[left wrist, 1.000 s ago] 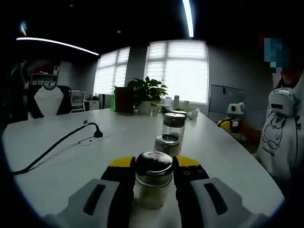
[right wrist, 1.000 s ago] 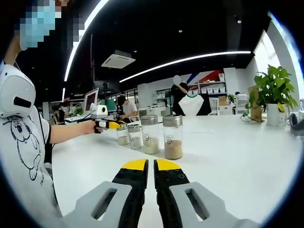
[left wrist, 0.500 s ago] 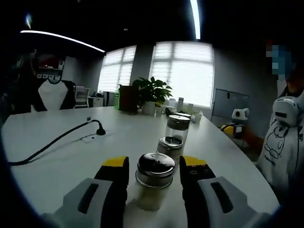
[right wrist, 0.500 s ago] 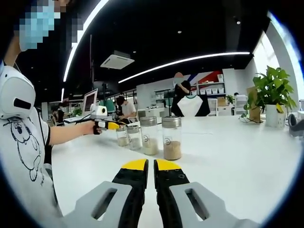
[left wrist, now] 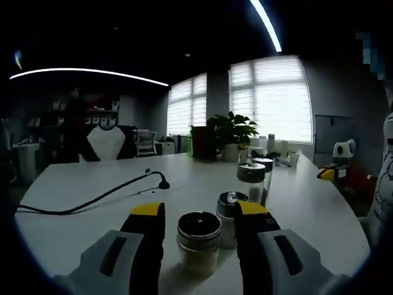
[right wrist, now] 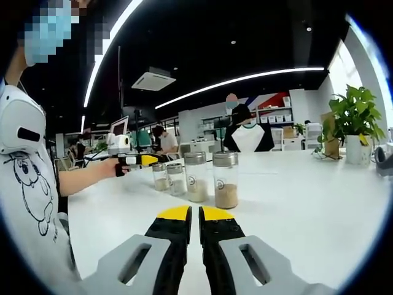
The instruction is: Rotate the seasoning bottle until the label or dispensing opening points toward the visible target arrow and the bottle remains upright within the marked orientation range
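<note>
- Left gripper view, far left: a thin black cable (left wrist: pixel 92 200) snakes across the smooth white table (left wrist: pixel 86 233) and ends in a small raised stub; shelving and a dark chair behind it are dim and hard to make out.
- Centre: the left gripper (left wrist: pixel 199 215), with black jaws, yellow tips and grey plastic shells, stands released, a jaw on either side of the nearest seasoning bottle (left wrist: pixel 198 243) with a gap showing on both sides. The bottle is a short clear glass cylinder with a shiny round metal cap, upright on the table; its label and opening cannot be made out from here.
- Behind it, a second jar (left wrist: pixel 228 212) is partly hidden by the right jaw, and a taller capped jar (left wrist: pixel 251 182) stands further back in line.
- Beyond: a leafy potted plant (left wrist: pixel 232 132) before bright blinded windows.
- Right edge: a person's white printed shirt, cut off.
- Right gripper view, left: a person in a white cartoon-print shirt (right wrist: pixel 31 196) reaches a bare forearm out, holding the left gripper (right wrist: pixel 142 160) at the end of the row.
- Centre: four glass jars (right wrist: pixel 195 178) with metal caps stand upright in a row, holding pale and tan granules; the far-left one is just beside the yellow jaw tips.
- Bottom centre: the right gripper (right wrist: pixel 195 214) is clenched, its tips almost touching with nothing between them.
- Right: the potted plant (right wrist: pixel 355 120) in a white pot.
</note>
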The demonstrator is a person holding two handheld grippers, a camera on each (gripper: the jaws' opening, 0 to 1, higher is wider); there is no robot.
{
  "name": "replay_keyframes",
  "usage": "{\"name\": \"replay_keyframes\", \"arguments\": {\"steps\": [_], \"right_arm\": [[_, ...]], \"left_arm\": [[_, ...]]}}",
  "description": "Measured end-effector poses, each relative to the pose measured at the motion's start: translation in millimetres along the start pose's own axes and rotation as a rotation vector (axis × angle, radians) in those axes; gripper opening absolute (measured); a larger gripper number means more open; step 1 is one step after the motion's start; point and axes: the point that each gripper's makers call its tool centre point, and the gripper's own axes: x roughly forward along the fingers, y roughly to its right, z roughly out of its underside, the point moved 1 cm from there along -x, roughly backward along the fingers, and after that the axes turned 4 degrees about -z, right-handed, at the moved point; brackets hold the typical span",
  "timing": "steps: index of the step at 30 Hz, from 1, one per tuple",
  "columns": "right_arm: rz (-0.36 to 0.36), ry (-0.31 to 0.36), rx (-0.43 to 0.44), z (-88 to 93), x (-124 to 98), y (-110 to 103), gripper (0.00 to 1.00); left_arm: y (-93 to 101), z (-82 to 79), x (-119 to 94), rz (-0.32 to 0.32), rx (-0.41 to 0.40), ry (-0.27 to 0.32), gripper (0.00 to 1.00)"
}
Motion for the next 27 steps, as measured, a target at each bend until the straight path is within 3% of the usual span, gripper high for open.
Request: {"name": "replay_keyframes", "arguments": {"steps": [2, 10, 21, 27], "right_arm": [[0.001, -0.002, -0.002, 0.5, -0.4, 0.1, 0.02], [0.015, 0.007, 0.006, -0.2, -4.0, 4.5, 0.02], [0.014, 0.005, 0.001, -1.7, -3.6, 6.2, 0.02], [0.016, 0.009, 0.004, -2.1, -4.0, 6.8, 0.02]], "left_arm": [[-2.9, -0.5, -0.6, -0.052, 0.037, 0.008, 0.47], [-2.5, 9.3, 1.7, -0.119, 0.088, -0.023, 0.43], [-3.2, 19.0, 3.0, -0.120, 0.056, -0.045, 0.33], [-3.2, 19.5, 2.7, -0.109, 0.059, -0.053, 0.33]]}}
